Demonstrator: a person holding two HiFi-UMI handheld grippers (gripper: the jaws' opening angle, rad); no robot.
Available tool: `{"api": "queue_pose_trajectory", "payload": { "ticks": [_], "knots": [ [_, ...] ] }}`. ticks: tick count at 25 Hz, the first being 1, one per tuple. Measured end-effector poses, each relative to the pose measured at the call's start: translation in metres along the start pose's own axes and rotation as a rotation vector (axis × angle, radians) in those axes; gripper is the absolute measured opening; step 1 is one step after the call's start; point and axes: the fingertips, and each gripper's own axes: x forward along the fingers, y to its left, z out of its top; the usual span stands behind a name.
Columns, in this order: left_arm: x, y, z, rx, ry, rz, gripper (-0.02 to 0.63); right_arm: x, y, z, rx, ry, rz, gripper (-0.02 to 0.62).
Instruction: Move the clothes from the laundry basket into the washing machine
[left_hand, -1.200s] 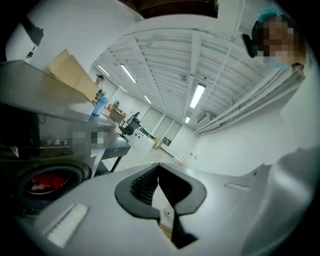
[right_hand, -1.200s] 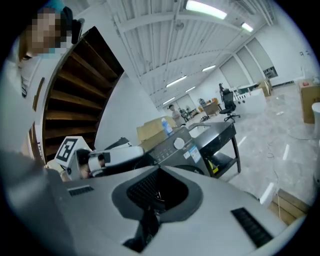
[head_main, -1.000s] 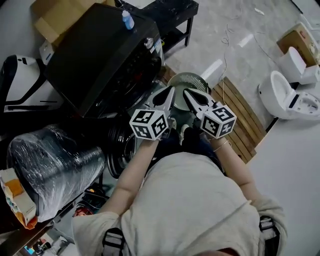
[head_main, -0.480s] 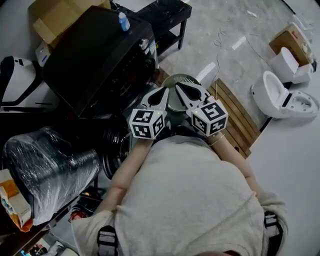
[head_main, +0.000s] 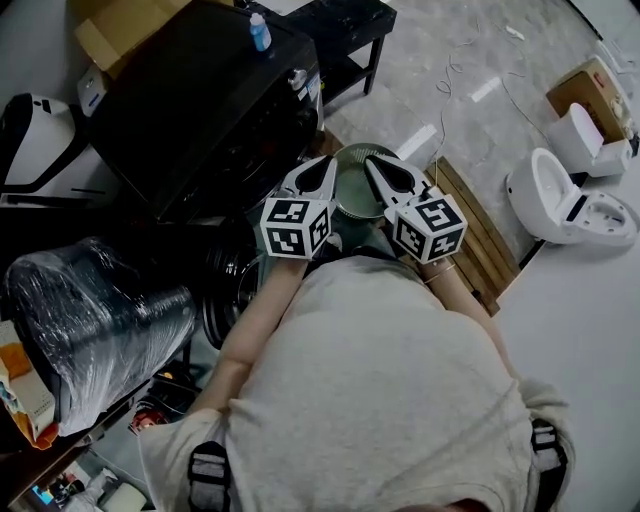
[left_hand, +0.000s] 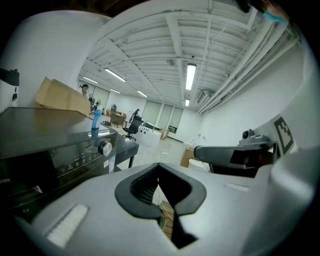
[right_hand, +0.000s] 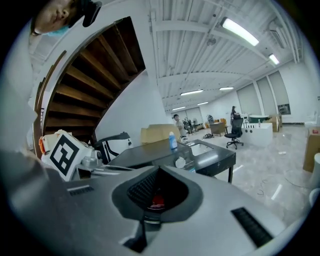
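Bright strip lighting overhead, deep shadow at the left of the head view, strong fisheye bending in both gripper views.
In the head view the pale floor is evenly lit, with white streaks of glare at upper centre. The black washing machine at upper left sinks into near-black, and the plastic-wrapped roll at lower left catches scattered highlights. Ceiling strip lights burn out white in the left gripper view; in the right gripper view the stair underside at upper left lies in shadow. Both gripper views have black rounded corners and bowed lines, and the left hand-held gripper and right hand-held gripper fill the bottom as soft grey.
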Motion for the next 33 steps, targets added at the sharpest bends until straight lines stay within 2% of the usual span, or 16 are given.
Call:
{"api": "queue_pose_trajectory", "payload": {
  "ticks": [6, 14, 26, 33],
  "knots": [
    [0.002, -0.006, -0.003, 0.031, 0.013, -0.027, 0.011, 0.003, -0.002, -0.003, -0.041, 0.018, -0.012, 0.009],
    [0.005, -0.021, -0.007, 0.164, 0.022, -0.064, 0.011, -0.001, 0.001, -0.013, -0.036, 0.054, 0.012, 0.009],
    [0.005, -0.034, -0.010, 0.171, 0.039, -0.101, 0.011, -0.006, -0.001, -0.019, -0.021, 0.068, -0.002, 0.009],
    [0.005, -0.029, -0.007, 0.161, 0.038, -0.089, 0.009, -0.001, 0.001, -0.016, -0.031, 0.073, -0.001, 0.009]
  ]
}}
